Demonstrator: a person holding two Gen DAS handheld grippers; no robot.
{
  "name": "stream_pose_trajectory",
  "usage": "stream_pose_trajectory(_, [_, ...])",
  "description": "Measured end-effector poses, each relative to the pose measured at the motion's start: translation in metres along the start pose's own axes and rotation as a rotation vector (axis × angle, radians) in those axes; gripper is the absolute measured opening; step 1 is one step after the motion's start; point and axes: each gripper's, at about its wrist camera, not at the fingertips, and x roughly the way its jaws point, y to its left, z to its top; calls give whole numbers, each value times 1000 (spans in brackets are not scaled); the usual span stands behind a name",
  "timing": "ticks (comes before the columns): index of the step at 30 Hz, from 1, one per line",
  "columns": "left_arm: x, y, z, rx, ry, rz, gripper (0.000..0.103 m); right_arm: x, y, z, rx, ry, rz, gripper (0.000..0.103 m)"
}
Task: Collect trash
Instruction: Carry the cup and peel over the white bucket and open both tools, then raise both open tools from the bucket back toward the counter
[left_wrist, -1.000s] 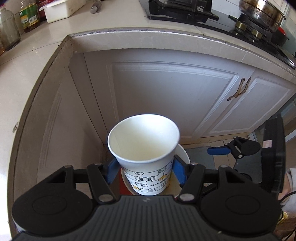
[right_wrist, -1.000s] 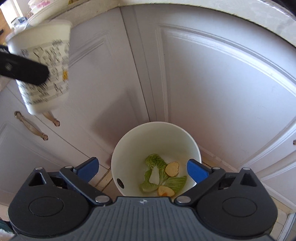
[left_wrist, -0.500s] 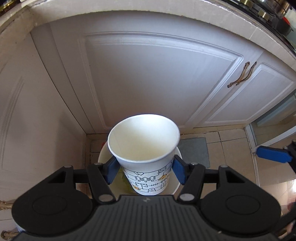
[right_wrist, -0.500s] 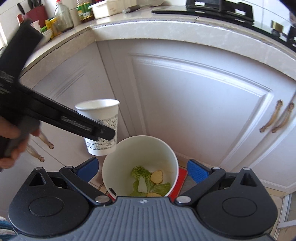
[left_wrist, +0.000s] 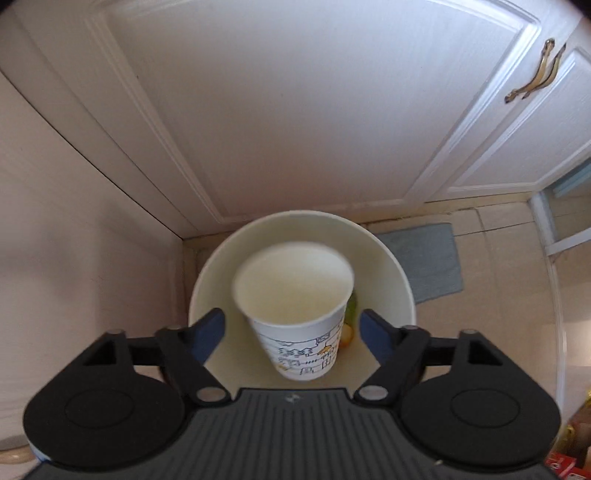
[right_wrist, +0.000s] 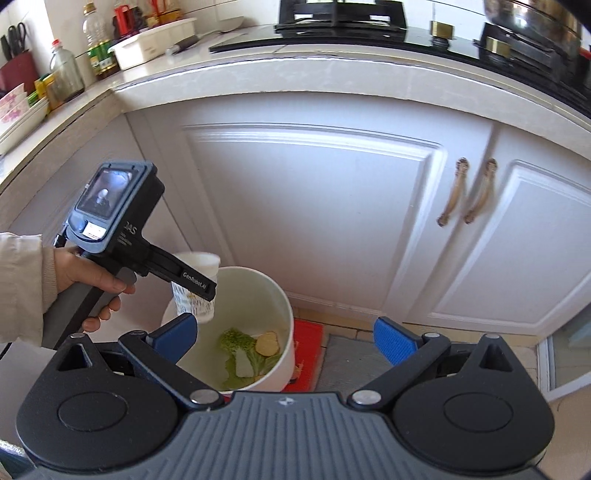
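left gripper (left_wrist: 291, 328) — jaws spread wide, blue pads clear of the paper cup (left_wrist: 295, 306) | cup upright, doodle print on its side, over the mouth of the white bin (left_wrist: 400, 291) | right gripper (right_wrist: 286, 338) — jaws open, holding nothing | bin holds vegetable scraps (right_wrist: 247, 350) | left tool arm reads "GenRobot.AI"

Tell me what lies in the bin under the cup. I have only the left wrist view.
Observer: Green leaf scraps and a yellow slice lie on the floor of the bin.
Operator: Report the right gripper.
Observer: The right gripper is open and empty, held near the bin.
Operator: Say what the bin stands on.
Observer: A red mat.
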Motion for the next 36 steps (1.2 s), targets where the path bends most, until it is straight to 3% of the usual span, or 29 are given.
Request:
stream_pose_trajectory(13, [-49,5,4,-18,-103,-37,87,-12,-8,11,28,-73,16,103])
stream_pose_trajectory(22, [-118,15,-8,-37,-208,-57,88,-16,18,31,-63,-94,62,103])
stream_pose_trajectory(29, [-178,38,-34,-87,-288,-78,88,-26,49,48,-160,-89,82,103])
stream_pose_trajectory(36, [-246,73,-78,-160,-360,-30,88,-41,90,62,-263,-90,116,103])
